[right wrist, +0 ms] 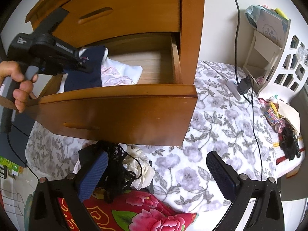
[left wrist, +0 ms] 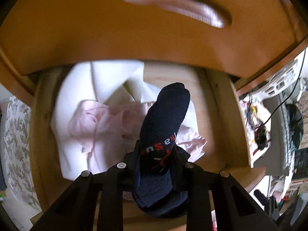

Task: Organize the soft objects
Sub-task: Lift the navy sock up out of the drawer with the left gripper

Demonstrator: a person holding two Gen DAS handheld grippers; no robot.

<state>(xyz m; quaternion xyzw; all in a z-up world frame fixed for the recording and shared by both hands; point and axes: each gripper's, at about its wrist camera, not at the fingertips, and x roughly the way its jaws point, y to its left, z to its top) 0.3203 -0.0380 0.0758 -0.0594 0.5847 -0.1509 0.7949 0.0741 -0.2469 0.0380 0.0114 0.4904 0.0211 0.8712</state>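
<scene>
Holding a navy sock in my left gripper, jaws clenched on it near the lettered band, red and white characters showing just at the pinch. The toe end sticks out forward past the fingers; the cuff end bunches back between the gripper's arms. The sock hangs over the open wooden drawer, above the clothes that lie in it.

Drawer contents, left wrist view: a white folded garment along the back and left, a pale pink crumpled garment on top of it, nearer the front. Bare drawer bottom shows to the right of both. The upper drawer front with its slot handle fills the top of this view, blurred.

Right wrist view: my left hand grips the tool's handle at the drawer's left front corner, and the navy fabric drapes down into the left part of the drawer. The right half of the drawer is bare wood.

My right gripper is released, blue pads spread wide, nothing between them. It hovers over the floral bedsheet, below the drawer front. Near its left finger lies a black lace piece, a cream crumpled cloth just beside that, and a red floral fabric beneath. A white basket stands at the far right.
</scene>
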